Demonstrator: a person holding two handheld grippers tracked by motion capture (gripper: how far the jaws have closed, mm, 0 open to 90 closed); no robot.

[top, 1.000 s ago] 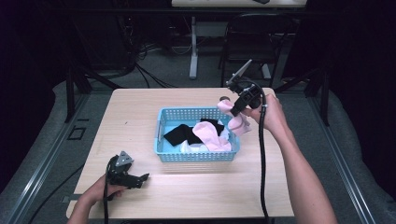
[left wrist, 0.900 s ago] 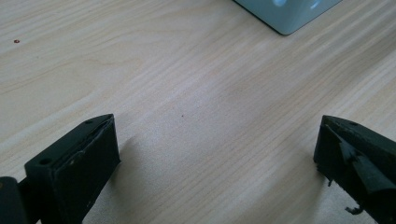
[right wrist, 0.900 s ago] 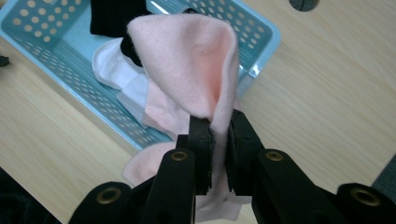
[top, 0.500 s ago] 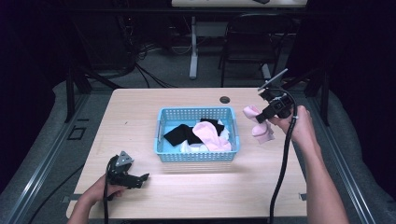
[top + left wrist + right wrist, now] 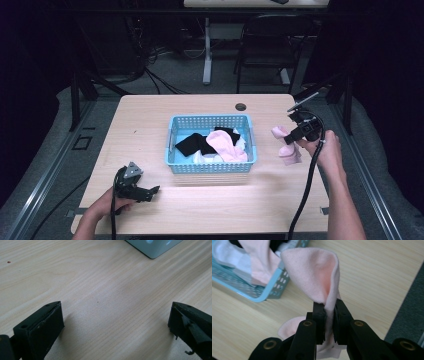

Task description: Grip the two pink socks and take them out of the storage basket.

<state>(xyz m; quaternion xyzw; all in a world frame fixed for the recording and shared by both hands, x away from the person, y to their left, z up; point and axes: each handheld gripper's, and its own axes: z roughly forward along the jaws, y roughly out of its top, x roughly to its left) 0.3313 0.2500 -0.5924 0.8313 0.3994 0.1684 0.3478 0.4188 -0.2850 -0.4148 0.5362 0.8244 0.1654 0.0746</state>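
My right gripper is shut on a pink sock, which hangs above the table to the right of the blue basket. The sock's lower end droops toward the tabletop. Inside the basket lie another pink sock, a black piece and some white cloth. Down at the table's front left, my left gripper rests low over bare wood, jaws wide open with nothing between them. A corner of the basket shows ahead of it.
The wooden table has a round cable hole at its back edge. Its right edge lies close to my right hand, with grey floor beyond. A chair and a second table's leg stand behind.
My right gripper has carried the pink sock out of the basket, rightward and toward the person, to a spot beside the basket. The left gripper has stayed put.
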